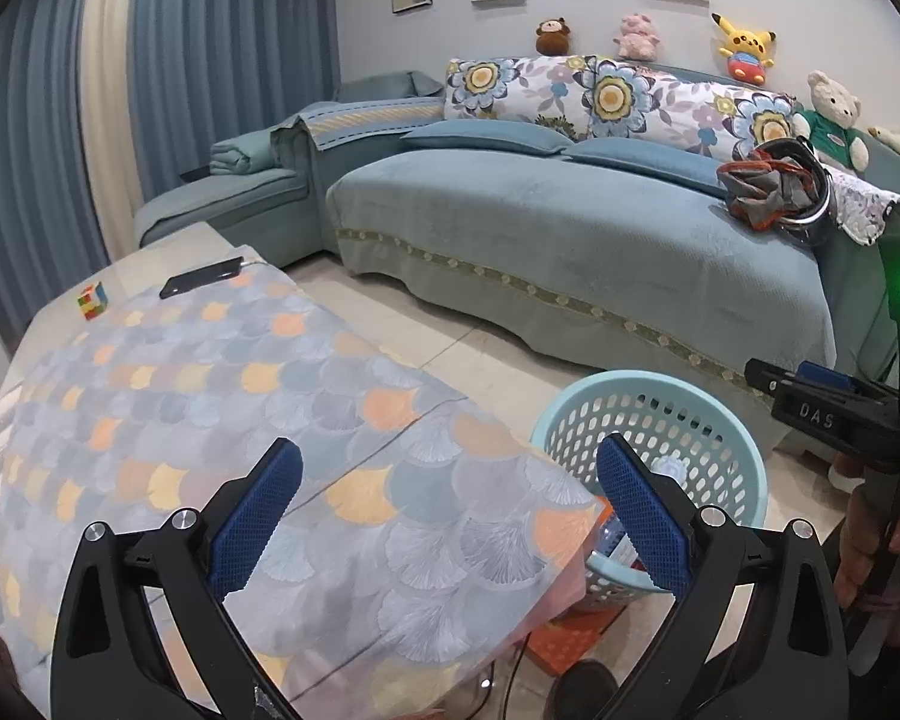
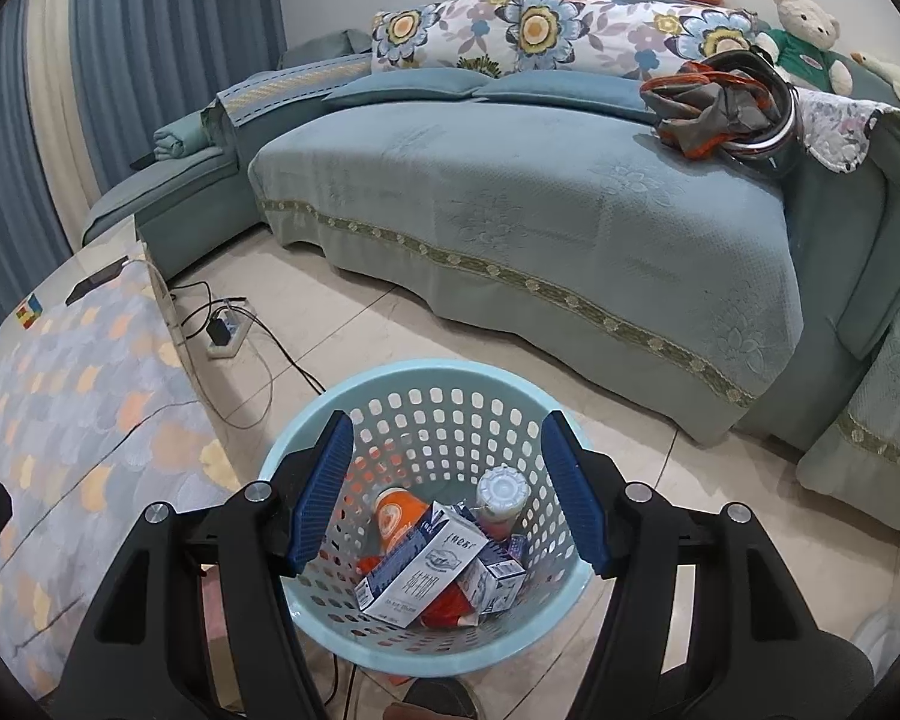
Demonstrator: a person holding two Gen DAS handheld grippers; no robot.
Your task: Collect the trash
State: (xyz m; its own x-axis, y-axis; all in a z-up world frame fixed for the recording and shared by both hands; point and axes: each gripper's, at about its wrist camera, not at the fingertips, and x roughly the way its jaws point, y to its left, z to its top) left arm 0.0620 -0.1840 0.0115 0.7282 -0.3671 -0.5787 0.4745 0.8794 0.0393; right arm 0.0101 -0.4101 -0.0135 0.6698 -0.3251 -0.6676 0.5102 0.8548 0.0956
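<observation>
A light blue perforated basket (image 2: pixel 426 384) stands on the floor beside the table. It holds a white and blue milk carton (image 2: pixel 432 564), an orange cup (image 2: pixel 393 519), a bottle with a white cap (image 2: pixel 501 495) and other small cartons. My right gripper (image 2: pixel 447 492) is open and empty, right above the basket's mouth. My left gripper (image 1: pixel 450 516) is open and empty above the corner of the table's patterned cloth (image 1: pixel 210 420). The basket (image 1: pixel 714 420) shows at the lower right of the left wrist view, with the right gripper's body (image 1: pixel 822 414) over it.
A Rubik's cube (image 1: pixel 93 300) and a black phone (image 1: pixel 201 278) lie at the table's far end. A blue sofa (image 2: pixel 540 210) runs behind, with an orange-grey bag (image 2: pixel 720 108) on it. A power strip with cables (image 2: pixel 228 330) lies on the tiled floor.
</observation>
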